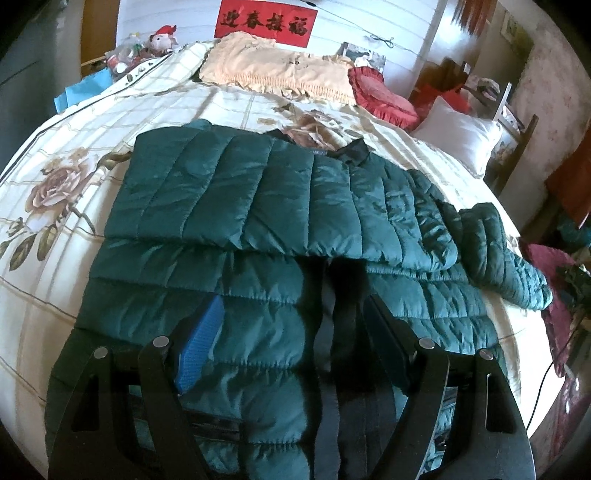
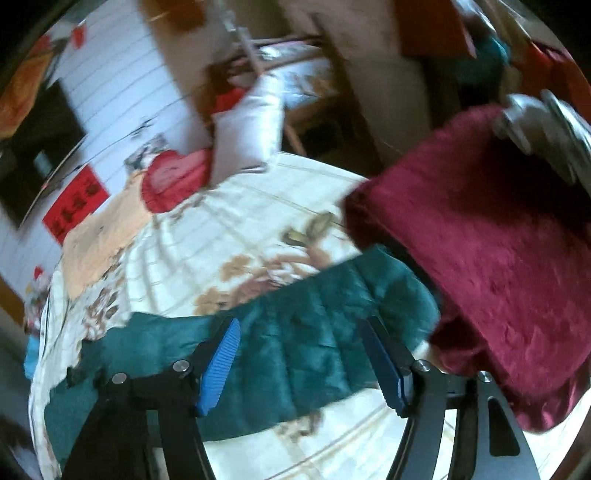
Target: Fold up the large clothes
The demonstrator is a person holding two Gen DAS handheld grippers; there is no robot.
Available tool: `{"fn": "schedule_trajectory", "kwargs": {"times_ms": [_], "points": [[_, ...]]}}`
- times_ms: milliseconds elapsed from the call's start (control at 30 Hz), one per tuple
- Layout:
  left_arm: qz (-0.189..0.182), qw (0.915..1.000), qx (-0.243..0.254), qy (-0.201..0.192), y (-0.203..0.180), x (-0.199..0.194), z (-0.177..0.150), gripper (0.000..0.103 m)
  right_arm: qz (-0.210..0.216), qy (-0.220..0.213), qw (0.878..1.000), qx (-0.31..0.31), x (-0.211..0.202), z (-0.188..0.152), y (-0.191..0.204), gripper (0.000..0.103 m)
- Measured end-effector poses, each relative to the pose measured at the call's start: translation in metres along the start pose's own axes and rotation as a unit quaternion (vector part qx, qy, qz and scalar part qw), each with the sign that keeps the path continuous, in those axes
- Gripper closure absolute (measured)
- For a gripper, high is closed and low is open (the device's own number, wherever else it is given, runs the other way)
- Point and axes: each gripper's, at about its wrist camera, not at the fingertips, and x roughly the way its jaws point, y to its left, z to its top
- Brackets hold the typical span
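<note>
A dark green quilted jacket point(image 1: 258, 206) lies spread across the bed point(image 1: 92, 122), over a cream bedspread printed with large brown roses. One part of it is folded over, so a padded panel lies on top of the lower layer straight ahead of the left hand-held gripper point(image 1: 291, 332). That gripper points down at the jacket with its jaws standing wide apart; the puffy green fabric fills the space between them, and the blue pad point(image 1: 201, 343) on one side lies close against the cloth. Whether the pads actually pinch the fabric cannot be told from here.

Off to that gripper's right, a sleeve point(image 1: 495, 254) trails toward the edge of the bed.

The right hand-held gripper point(image 2: 301, 365) hangs over the same jacket point(image 2: 295, 332), released, its jaws apart with nothing pinched between them; the picture from it is smeared. Just to its right lies a dark red plush cloth point(image 2: 498, 258), its edge next to the green fabric.

Beyond both grippers, at the head of the bed, sit a peach fringed pillow point(image 1: 277, 66), a red frilled cushion point(image 1: 384, 92) and a white pillow point(image 1: 458, 133). A red banner point(image 1: 266, 22) with black characters hangs on the wall behind them.
</note>
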Motion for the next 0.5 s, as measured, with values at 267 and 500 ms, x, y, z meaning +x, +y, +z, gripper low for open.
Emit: {"fn": "schedule_trajectory", "kwargs": {"times_ms": [267, 500], "points": [[0.000, 0.9998, 0.011, 0.016, -0.010, 0.014, -0.004, 0.024, 0.008, 0.039, 0.993, 0.111, 0.033, -0.011, -0.070, 0.037], [0.005, 0.9997, 0.014, 0.022, -0.012, 0.018, -0.004, 0.024, 0.029, 0.034, 0.991, 0.127, 0.051, -0.004, -0.073, 0.038]]}}
